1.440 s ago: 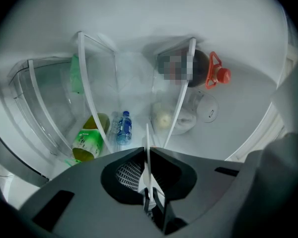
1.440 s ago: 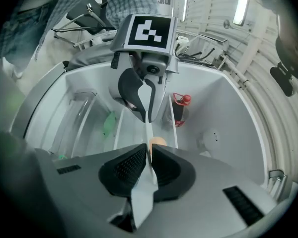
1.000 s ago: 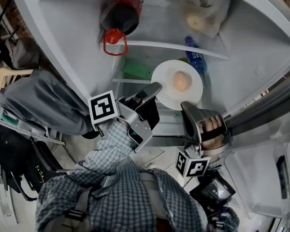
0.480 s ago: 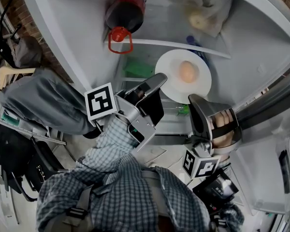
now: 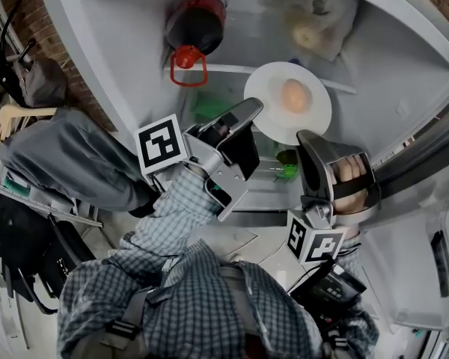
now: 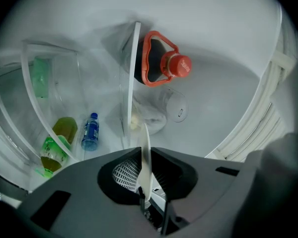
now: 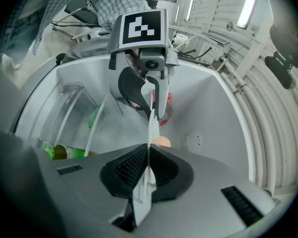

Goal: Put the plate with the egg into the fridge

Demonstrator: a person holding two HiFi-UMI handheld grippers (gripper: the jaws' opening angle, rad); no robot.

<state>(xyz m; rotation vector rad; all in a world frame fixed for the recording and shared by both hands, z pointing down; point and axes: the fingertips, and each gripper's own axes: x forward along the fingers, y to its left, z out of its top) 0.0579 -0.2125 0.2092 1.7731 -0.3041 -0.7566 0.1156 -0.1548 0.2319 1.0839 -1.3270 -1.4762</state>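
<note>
A white plate (image 5: 266,100) with a brown egg (image 5: 294,96) on it hangs level inside the open fridge, over the front edge of a glass shelf (image 5: 224,69). My left gripper (image 5: 248,115) is shut on the plate's left rim. My right gripper (image 5: 311,137) is shut on its near right rim. In the left gripper view the plate (image 6: 145,155) shows edge-on between the pads of the left gripper (image 6: 145,180). In the right gripper view the plate (image 7: 151,128) runs edge-on from the right gripper (image 7: 148,175) to the left gripper (image 7: 150,95), with the egg (image 7: 161,142) just to its right.
A dark soda bottle (image 5: 197,21) with a red cap and carry ring lies on the upper shelf, a plastic bag of food (image 5: 314,21) beside it. Below are a blue bottle (image 6: 90,131) and green bottles (image 6: 57,143). The fridge door (image 5: 419,223) stands open at right.
Both grippers have carried the plate and egg forward and upward, deeper into the fridge; it now covers the blue bottle and overlaps the glass shelf's edge.
</note>
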